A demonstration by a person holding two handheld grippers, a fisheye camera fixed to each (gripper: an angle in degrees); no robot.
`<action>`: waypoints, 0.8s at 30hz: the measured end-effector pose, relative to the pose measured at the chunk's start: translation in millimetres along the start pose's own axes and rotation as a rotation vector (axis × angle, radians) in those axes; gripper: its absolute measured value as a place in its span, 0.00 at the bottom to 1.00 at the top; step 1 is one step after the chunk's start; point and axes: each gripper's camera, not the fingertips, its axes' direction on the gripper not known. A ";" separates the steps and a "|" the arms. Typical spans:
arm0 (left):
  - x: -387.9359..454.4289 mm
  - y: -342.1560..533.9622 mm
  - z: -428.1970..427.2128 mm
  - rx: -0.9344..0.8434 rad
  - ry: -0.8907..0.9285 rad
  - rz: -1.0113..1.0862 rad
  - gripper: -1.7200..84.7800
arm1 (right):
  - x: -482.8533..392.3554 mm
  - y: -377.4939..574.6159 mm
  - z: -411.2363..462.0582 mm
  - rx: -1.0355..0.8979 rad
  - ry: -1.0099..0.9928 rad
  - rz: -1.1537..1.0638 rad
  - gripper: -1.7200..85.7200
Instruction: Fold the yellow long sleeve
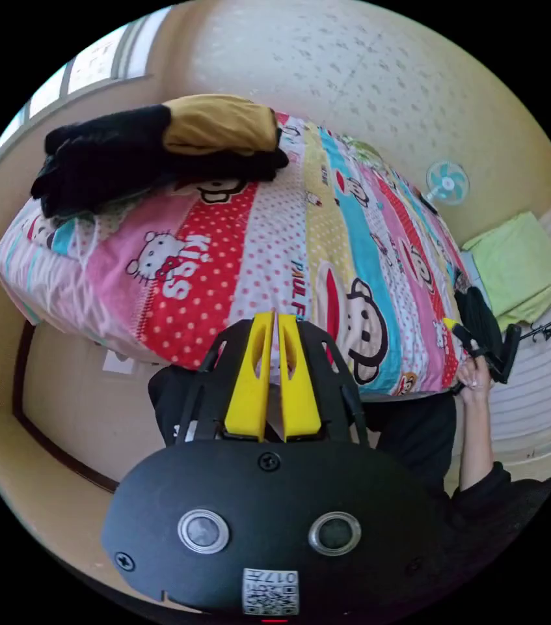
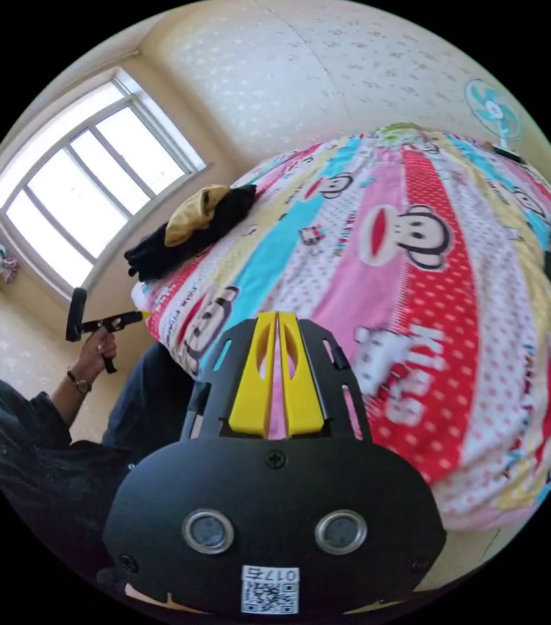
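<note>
Left gripper view: left gripper (image 1: 274,317) fingers closed, empty, over bed (image 1: 379,260) edge; yellow long sleeve (image 1: 220,124) folded on black clothes (image 1: 103,159), far ahead-left of fingers. Right gripper (image 2: 277,317) fingers closed, empty.

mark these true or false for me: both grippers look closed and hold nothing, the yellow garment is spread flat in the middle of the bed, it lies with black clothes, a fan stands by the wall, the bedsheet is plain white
1. Both the left gripper and the right gripper have their jaws together with no cloth between them. True.
2. The yellow garment is spread flat in the middle of the bed. False: it is bunched in a heap near a corner.
3. It lies with black clothes. True.
4. A fan stands by the wall. True.
5. The bedsheet is plain white. False: it has coloured stripes with cartoon prints.
</note>
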 end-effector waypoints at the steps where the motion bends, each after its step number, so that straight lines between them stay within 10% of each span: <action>1: -5.3 2.9 -1.6 0.002 0.016 -0.012 0.04 | -12.5 -5.1 29.3 -0.004 0.025 0.005 0.02; 7: -6.0 -0.1 11.5 0.035 0.093 -0.018 0.11 | -11.8 22.5 123.6 -0.058 0.143 0.029 0.02; 16: 54.3 -249.3 -12.5 0.338 -0.042 0.102 0.16 | 41.4 44.1 129.3 -0.041 -0.069 0.100 0.02; 24: 60.0 -310.1 86.0 0.105 -0.305 -0.030 0.05 | 64.1 59.6 138.2 -0.038 -0.150 0.122 0.02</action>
